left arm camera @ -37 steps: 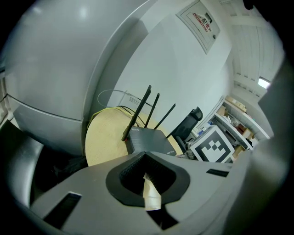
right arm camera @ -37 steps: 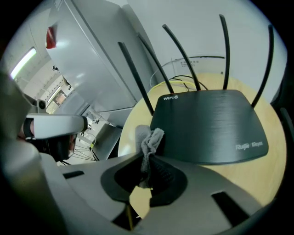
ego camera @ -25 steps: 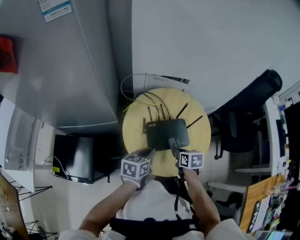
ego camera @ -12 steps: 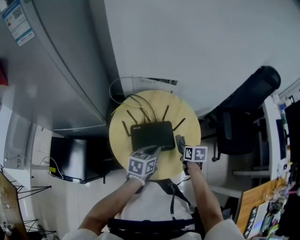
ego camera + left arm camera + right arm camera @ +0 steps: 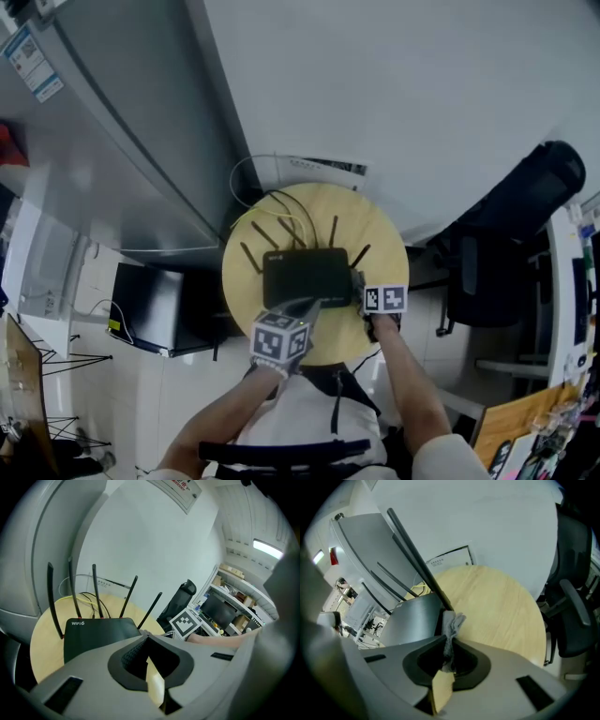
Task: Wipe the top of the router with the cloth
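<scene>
A black router [image 5: 307,277] with several upright antennas lies on a round wooden table [image 5: 375,234]. In the left gripper view the router [image 5: 98,632] shows a "WIFI6" label. My left gripper [image 5: 307,302] is shut with nothing in it, its tips [image 5: 143,633] at the router's near edge. At the router's right edge, my right gripper [image 5: 357,278] is shut on a small grey cloth [image 5: 452,620]. The cloth bunches out of the jaws beside the router's side [image 5: 412,620] and the foot of an antenna [image 5: 417,559]; whether it touches the router is unclear.
Yellow and white cables [image 5: 281,211] trail off the table behind the router. A tall grey cabinet [image 5: 112,159] stands to the left, a black box [image 5: 155,300] on the floor below it. A black office chair [image 5: 506,225] is at the right. The person's body is against the table's near edge.
My right gripper with the cloth has slid off the router's top to its right edge. The left gripper shifted right along the router's near edge. The head view has swung.
</scene>
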The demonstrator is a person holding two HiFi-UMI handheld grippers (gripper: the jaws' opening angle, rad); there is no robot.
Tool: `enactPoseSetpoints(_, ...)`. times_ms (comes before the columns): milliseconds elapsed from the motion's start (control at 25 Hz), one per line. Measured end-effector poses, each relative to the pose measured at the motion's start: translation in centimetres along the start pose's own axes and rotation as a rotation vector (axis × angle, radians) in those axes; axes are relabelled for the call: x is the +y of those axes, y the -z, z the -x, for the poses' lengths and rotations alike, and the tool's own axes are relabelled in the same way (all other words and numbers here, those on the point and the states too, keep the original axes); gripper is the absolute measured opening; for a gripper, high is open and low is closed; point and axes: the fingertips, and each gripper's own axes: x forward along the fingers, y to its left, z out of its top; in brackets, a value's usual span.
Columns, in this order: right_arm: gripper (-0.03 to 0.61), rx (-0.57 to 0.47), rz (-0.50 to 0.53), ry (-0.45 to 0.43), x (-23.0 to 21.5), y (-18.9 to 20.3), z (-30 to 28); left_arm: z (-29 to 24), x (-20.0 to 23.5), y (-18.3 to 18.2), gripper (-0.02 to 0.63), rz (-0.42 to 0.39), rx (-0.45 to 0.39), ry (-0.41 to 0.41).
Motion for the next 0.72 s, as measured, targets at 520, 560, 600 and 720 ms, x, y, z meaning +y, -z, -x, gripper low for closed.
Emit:
enactPoseSetpoints(520, 0.041, -0.025, 0.010, -0.056, 1.5, 3.5, 1.7, 4.1, 5.2, 1.5, -0.003, 0.047, -0.015, -0.055)
enactPoseSetpoints(560, 0.041, -0.030, -0.003, -0.050, 1.7, 4.2, 2.0, 4.4, 5.6, 1.6, -0.003, 0.046, -0.009, -0.049)
enactPoseSetpoints(600, 0.041, -0.036, -0.018, -0.042, 1.9, 4.8, 2.4, 4.7, 6.0, 1.7, -0.003, 0.044, -0.001, -0.043)
enactPoseSetpoints(720, 0.041, -0.062, -0.063, -0.016, 2.5, 6.1, 3.1, 5.6, 7.1, 1.7, -0.003, 0.024, 0.015, -0.020)
